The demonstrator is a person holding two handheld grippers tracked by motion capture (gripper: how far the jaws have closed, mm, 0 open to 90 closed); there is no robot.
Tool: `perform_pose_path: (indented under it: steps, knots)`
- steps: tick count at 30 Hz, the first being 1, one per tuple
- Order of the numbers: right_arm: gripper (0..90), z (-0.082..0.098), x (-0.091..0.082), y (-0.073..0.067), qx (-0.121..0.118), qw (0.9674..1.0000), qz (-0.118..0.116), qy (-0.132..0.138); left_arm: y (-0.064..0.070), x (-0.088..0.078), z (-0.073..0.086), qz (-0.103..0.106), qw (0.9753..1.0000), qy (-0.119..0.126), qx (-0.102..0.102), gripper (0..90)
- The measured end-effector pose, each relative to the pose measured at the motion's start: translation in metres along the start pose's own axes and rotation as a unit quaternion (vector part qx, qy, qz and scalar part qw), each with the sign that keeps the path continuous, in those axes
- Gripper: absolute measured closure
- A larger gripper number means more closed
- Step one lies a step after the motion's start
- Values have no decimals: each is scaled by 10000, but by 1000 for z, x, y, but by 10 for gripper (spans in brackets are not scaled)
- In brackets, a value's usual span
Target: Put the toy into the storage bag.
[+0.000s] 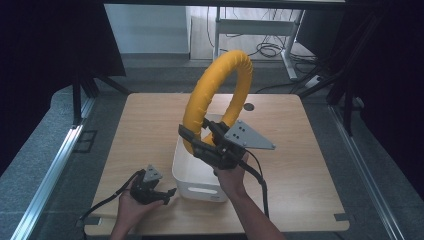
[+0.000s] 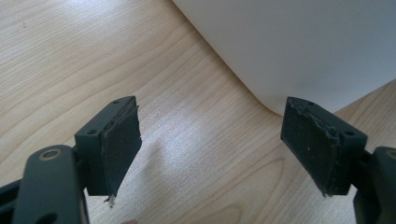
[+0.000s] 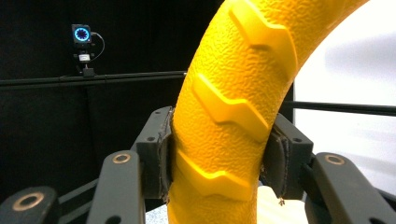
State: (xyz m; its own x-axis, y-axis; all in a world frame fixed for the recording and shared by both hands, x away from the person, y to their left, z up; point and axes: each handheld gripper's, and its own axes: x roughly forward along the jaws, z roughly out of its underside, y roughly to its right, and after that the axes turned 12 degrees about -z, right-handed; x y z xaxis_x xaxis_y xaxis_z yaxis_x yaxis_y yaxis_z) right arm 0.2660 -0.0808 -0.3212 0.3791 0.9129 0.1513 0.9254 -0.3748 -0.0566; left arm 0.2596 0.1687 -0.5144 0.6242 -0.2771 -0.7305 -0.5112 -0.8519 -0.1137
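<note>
Yellow ring (image 3: pixel 224 121) clamped between right gripper (image 3: pixel 219 154) fingers (image 3: pixel 156 154)

A lab: black curtains (image 1: pixel 45 40), tracking camera (image 3: pixel 81 35).

Even overhead light, soft shadows on the table (image 1: pixel 150 130), dark surroundings, slightly soft focus, bright glare in right gripper view.

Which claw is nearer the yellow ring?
Right. The right claw is shut on the yellow ring, holding it upright over the white bin. The left claw is open, low by the bin's front corner, apart from the ring.
</note>
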Motion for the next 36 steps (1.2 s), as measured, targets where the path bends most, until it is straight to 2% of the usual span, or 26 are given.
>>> perform_pose_path:
  steps: [8, 10, 23, 36]
  knots:
    - [488, 9, 5, -11, -11, 10000, -19, -46, 0, 0, 0, -4, 10000, -21, 20, 201]
    - [488, 15, 7, -12, 65, 10000, -24, -62, 0, 0, 0, -6, 10000, -22, 8, 201]
    - [487, 35, 14, -15, 201, 9997, 34, -123, 1, 1, 0, 12, 10000, -38, -1, 200]
    - [486, 52, 17, -19, 271, 9992, 218, -206, 2, 3, 0, 32, 10000, -86, 10, 200]
